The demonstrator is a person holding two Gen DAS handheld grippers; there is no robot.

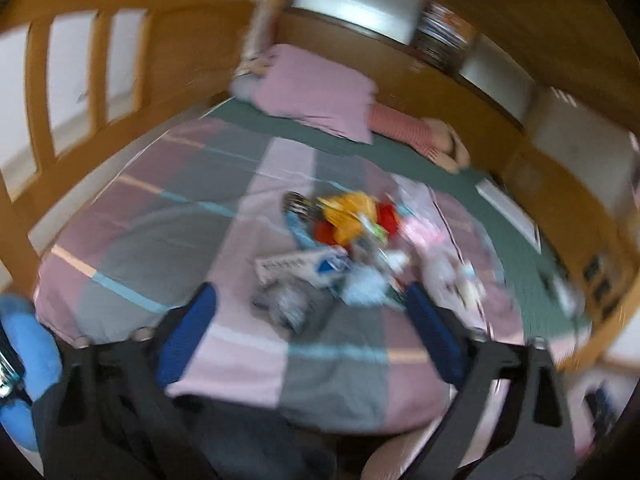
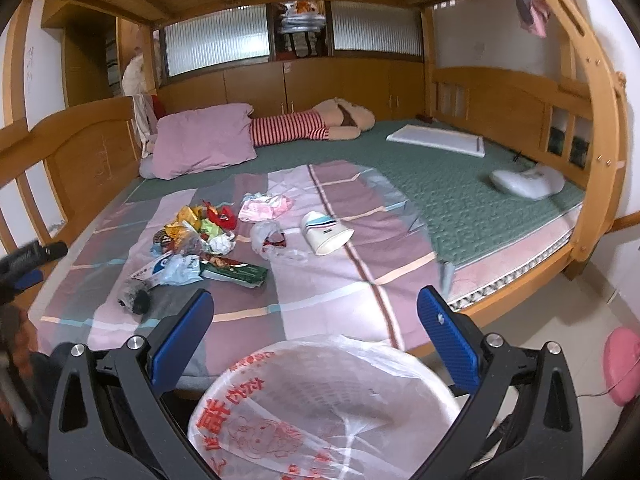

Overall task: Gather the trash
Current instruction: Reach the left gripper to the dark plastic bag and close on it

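A pile of trash (image 2: 196, 236) lies on the striped bedsheet (image 2: 320, 292): bright snack wrappers, a green packet (image 2: 236, 273), a crumpled clear plastic bag (image 2: 269, 240), a tipped white cup (image 2: 326, 234) and a dark crumpled lump (image 2: 134, 300). A basket lined with a printed plastic bag (image 2: 320, 408) stands just below my right gripper (image 2: 316, 320), which is open and holds nothing. The left wrist view is blurred. There my left gripper (image 1: 312, 312) is open, with the trash pile (image 1: 344, 228) and a white and blue packet (image 1: 300, 266) just beyond its fingertips. It also shows at the left edge as my left gripper (image 2: 28, 264).
A pink pillow (image 2: 204, 140), a plush doll in red stripes (image 2: 312, 124), a white board (image 2: 436, 140) and a white cushion (image 2: 528, 180) lie on the green mattress. Wooden bunk rails (image 2: 504, 100) ring the bed. A pink object (image 2: 622, 364) sits on the tiled floor.
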